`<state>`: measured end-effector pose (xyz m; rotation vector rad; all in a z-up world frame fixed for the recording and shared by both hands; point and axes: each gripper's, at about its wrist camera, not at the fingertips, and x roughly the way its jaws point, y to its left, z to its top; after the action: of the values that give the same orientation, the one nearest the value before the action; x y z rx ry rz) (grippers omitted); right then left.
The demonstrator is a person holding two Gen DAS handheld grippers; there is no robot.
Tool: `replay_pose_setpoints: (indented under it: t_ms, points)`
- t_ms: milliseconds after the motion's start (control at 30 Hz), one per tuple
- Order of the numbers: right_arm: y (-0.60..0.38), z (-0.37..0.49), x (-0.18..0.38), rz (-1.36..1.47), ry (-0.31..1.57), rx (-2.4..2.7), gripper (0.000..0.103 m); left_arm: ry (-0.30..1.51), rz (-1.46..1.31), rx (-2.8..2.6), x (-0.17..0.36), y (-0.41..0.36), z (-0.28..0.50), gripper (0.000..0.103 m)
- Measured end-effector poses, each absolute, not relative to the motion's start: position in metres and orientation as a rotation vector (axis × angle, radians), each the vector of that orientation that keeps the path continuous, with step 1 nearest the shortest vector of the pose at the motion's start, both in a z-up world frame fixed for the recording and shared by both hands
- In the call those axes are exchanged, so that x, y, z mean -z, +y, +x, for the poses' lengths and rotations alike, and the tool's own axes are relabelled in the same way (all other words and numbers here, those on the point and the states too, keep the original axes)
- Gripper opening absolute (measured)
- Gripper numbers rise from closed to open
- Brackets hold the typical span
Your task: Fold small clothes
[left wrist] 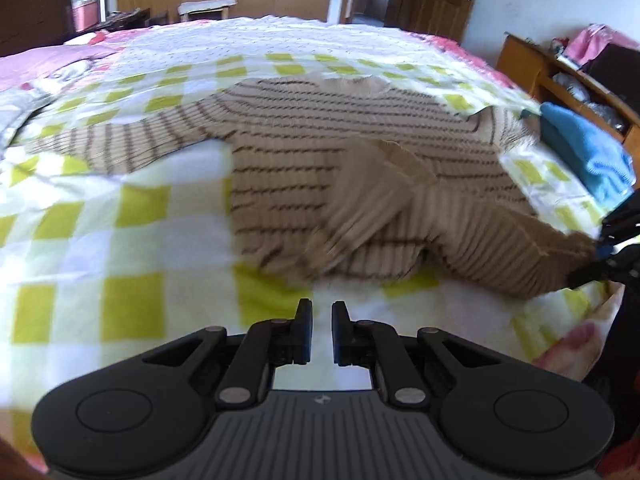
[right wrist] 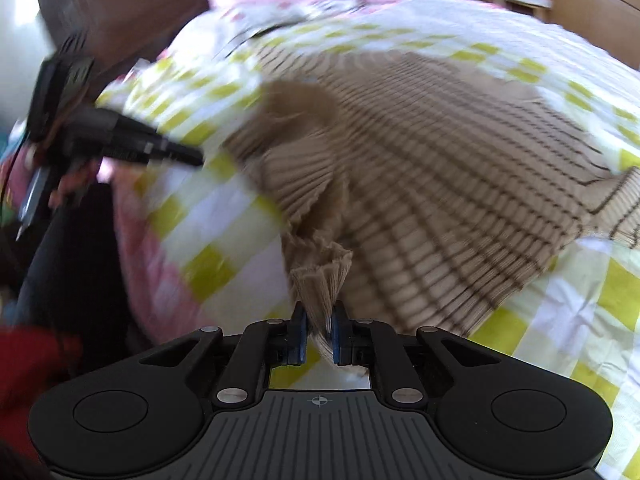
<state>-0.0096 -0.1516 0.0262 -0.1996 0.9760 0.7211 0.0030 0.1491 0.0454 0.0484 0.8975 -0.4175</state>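
Two grippers low over bed, right gripper point(right wrist: 320, 320) pinching sweater point(right wrist: 420, 168) hem, left gripper point(left wrist: 322, 312) slightly parted, empty

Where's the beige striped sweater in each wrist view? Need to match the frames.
Left wrist: beige striped knitted sweater spread across centre; its hem pinched by the right gripper at the right edge.
Right wrist: sweater fills centre-right, hem bunched between the right gripper's fingers.
Shared landmark: yellow-and-white checked blanket beneath it.

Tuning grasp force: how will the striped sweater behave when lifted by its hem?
Likely floppy: the sweater bunches and drapes from the right gripper. Probably grippy, given its ribbed knit. Its sleeve will likely trail across the blanket.
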Motion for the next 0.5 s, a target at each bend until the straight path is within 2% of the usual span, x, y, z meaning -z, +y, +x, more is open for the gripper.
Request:
replay_pose_setpoints:
  t_ms: [133,233,333,400,500]
  points:
    - [-0.14,-0.027,-0.032,-0.31,0.978,-0.764,0.014,0.87,0.018,0.373,-0.05,0.16,0.002,0.017]
    - [-0.138,-0.024,-0.042,-0.281,0.949,-0.764,0.017,0.834,-0.025,0.38,-0.055,0.157,0.014,0.022]
    - [-0.138,-0.021,-0.052,-0.249,0.929,-0.753,0.017,0.785,0.006,0.412,-0.061,0.139,0.027,0.035]
    - [-0.14,-0.021,-0.058,-0.226,0.918,-0.753,0.018,0.738,0.042,0.434,-0.063,0.122,0.036,0.051]
    - [-0.144,-0.02,-0.062,-0.194,0.893,-0.718,0.019,0.707,0.126,0.469,-0.059,0.094,0.051,0.061]
